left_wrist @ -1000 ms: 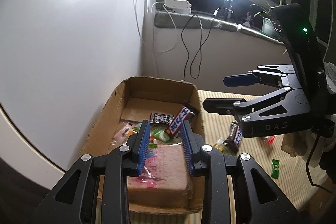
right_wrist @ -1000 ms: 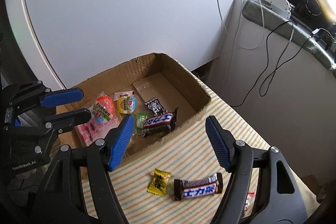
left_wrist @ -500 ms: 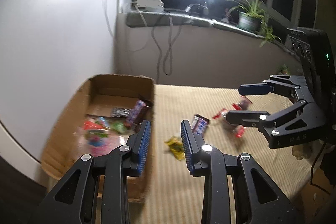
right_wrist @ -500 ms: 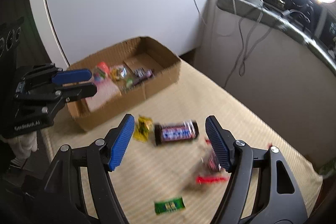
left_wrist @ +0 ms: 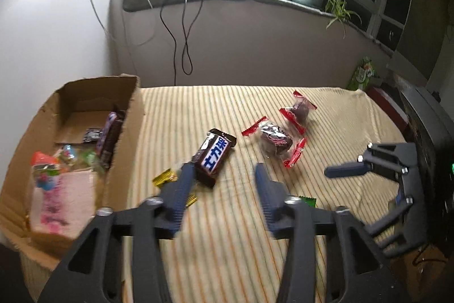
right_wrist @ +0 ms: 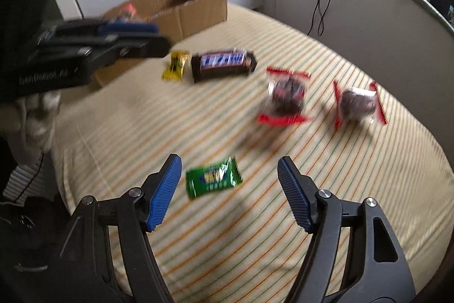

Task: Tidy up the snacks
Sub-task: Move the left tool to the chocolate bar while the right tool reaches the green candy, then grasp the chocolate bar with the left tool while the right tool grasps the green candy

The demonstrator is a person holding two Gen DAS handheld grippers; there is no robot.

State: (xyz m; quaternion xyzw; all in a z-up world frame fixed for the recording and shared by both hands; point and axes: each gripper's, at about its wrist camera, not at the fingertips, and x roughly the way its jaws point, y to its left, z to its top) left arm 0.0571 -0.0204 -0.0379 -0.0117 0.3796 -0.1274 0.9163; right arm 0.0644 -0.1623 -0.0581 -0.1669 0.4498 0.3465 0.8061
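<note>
Five snacks lie loose mid-counter beside the box (left_wrist: 133,115). Right claw (right_wrist: 229,186) hangs spread wide above the green candy (right_wrist: 213,178); light, crinkly, slippery, best pinched across its middle. Left claw (left_wrist: 224,186) is released, empty, near the bar (left_wrist: 214,158).

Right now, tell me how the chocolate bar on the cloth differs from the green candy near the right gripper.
The chocolate bar is dark brown with a white-and-blue label; the green candy is bright green with yellow print. The bar is clearly longer and thicker; the candy is a small flat packet. The bar lies close to the cardboard box; the candy lies just ahead of the open right gripper. Both are wrapped, lie loose on the striped cloth, and are not gripped.
</note>
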